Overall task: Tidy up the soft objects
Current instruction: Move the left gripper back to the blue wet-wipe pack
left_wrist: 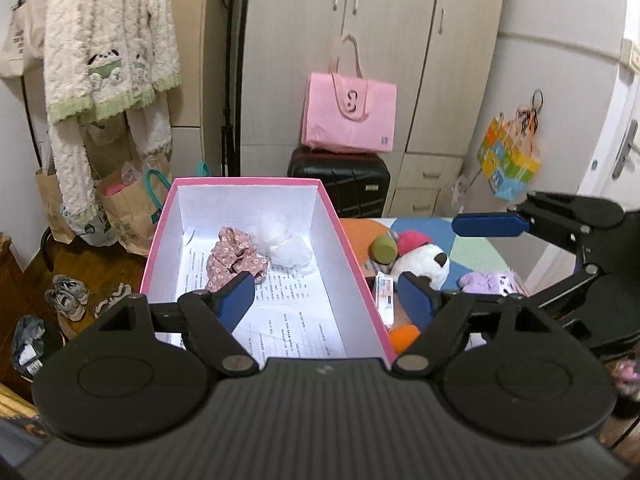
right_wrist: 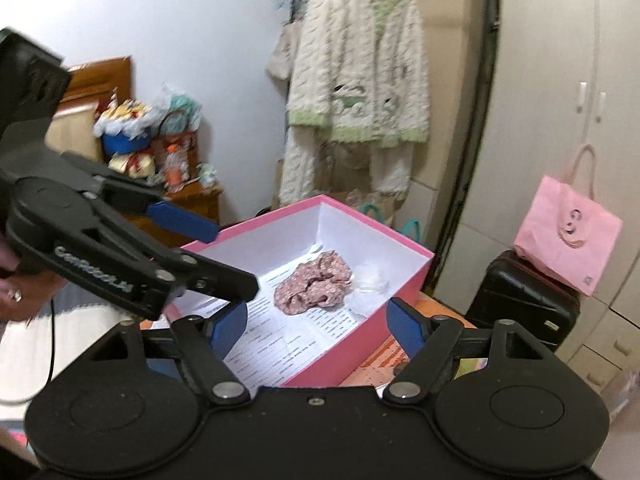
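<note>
While both tools hang empty over pink box [left_wrist: 362, 280], I read step as between drops: floral scrunchie [left_wrist: 234, 260] and white fluff [left_wrist: 290, 254] already lie inside on printed sheet. Left tool [left_wrist: 326, 296] jaws apart, nothing between; right tool [right_wrist: 316, 328] likewise. Next, I judge: swing right to panda plush [left_wrist: 426, 266] beside box, clearing box's right wall; room above open.
</note>
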Motion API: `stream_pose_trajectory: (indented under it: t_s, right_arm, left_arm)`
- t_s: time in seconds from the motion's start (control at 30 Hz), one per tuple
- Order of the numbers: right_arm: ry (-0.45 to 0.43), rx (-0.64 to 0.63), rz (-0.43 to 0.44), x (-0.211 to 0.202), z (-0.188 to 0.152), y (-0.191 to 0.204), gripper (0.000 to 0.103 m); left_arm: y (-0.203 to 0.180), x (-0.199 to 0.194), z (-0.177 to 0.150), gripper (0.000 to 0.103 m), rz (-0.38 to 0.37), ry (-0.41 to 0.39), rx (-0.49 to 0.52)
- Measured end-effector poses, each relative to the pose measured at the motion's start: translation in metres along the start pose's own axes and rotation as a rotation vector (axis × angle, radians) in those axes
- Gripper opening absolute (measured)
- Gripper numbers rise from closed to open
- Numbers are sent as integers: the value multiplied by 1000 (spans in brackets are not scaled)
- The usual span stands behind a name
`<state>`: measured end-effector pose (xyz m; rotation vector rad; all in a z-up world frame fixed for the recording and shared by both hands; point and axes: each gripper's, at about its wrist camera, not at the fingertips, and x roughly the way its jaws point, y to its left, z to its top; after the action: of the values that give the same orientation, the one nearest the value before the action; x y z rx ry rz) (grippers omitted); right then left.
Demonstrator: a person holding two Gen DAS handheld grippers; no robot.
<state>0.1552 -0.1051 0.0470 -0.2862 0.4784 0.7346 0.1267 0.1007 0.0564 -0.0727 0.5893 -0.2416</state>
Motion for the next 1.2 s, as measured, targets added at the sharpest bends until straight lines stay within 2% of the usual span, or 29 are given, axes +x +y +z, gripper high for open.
stream_pose_trajectory:
  t_s: [0.1,0.3,0.47,0.73,0.83,1.2]
  right_arm:
    - [-32,11,-43,-4,-9,4,81]
    - [-62,32,-80,-12,-24,9,81]
    - [-84,62,-95,-28,-41,9,82]
    - [-93,123,-149,-57,-83,4,83]
    - [-84,145,-151,-63,-98,-1,83]
    - [-22,141,-167,-54,-149,-13,84]
  left_arm:
    - [3,-4,-4,79,-18,-10,-24]
    - [4,-8,-16,82,16,-41,-33]
    - [0,-8,-30,82,8,-58,-42]
    - [-24,-7,-54,82,18,-132,44]
    - [-35,-1,-60,82,-17,-129,56]
    - [-79,36,-85,82,-182,-34,68]
